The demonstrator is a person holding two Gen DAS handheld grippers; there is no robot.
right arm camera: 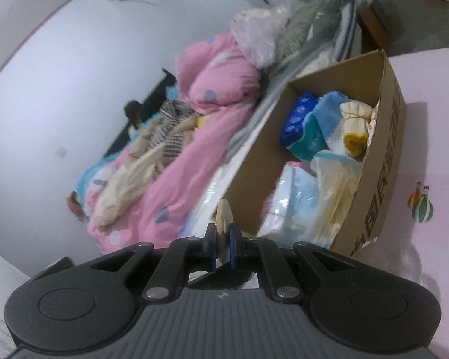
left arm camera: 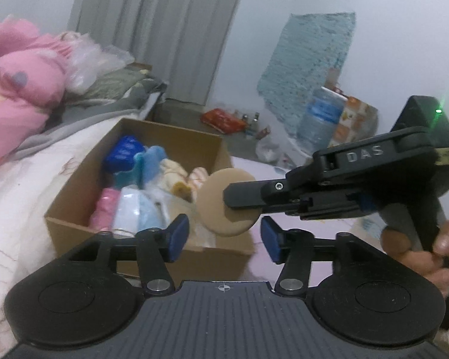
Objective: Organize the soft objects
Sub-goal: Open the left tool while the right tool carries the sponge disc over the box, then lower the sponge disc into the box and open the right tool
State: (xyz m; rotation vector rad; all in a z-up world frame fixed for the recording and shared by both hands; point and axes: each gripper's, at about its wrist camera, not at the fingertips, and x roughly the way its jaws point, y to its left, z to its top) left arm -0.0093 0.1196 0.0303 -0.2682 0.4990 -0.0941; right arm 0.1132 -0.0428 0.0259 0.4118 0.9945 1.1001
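I see my right gripper [right arm camera: 222, 240] clamped on a thin round tan sponge pad [left arm camera: 224, 202], which it holds edge-on between its blue pads [right arm camera: 233, 243], in the air at the near corner of the cardboard box [right arm camera: 383, 161]. My left gripper [left arm camera: 224, 237] has parted jaws with nothing between them, just below the pad and not touching it.

The box is open-topped, plain brown card with print on its side, and packed with soft goods: a blue packet [right arm camera: 297, 113], a folded blue towel [right arm camera: 329, 104], cream knitwear [right arm camera: 354, 119] and crinkly plastic-wrapped bundles [right arm camera: 296, 191]. It stands on a pale pink surface [right arm camera: 428, 137] against a bed piled with a puffy pink quilt [right arm camera: 215, 89]. A grey curtain [left arm camera: 164, 30] hangs behind.
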